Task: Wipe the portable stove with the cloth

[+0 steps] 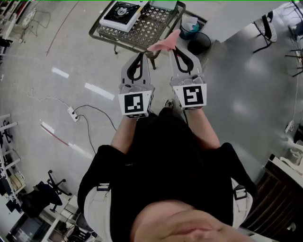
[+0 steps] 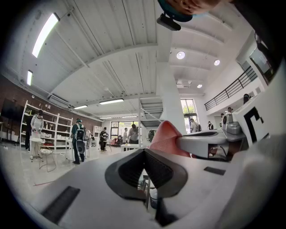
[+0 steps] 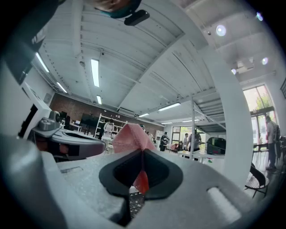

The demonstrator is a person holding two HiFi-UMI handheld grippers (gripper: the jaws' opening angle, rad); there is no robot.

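Observation:
The portable stove point(image 1: 122, 14), white with a black top, sits at the far left end of a metal mesh table point(image 1: 147, 30) ahead of me. My right gripper point(image 1: 173, 47) is shut on a pink cloth point(image 1: 163, 43), which sticks up past the jaw tips just short of the table's near edge. In the right gripper view the cloth point(image 3: 129, 136) is pinched at the right gripper point(image 3: 142, 154). My left gripper point(image 1: 143, 53) is beside it, shut with nothing held. The left gripper view shows the left gripper point(image 2: 144, 152) closed and the cloth point(image 2: 164, 136) to its right.
A black waste bin point(image 1: 199, 41) stands at the table's right end. A power strip with cables point(image 1: 72, 113) lies on the grey floor to the left. A chair point(image 1: 267, 28) stands far right. Several people point(image 2: 79, 141) stand by distant shelves.

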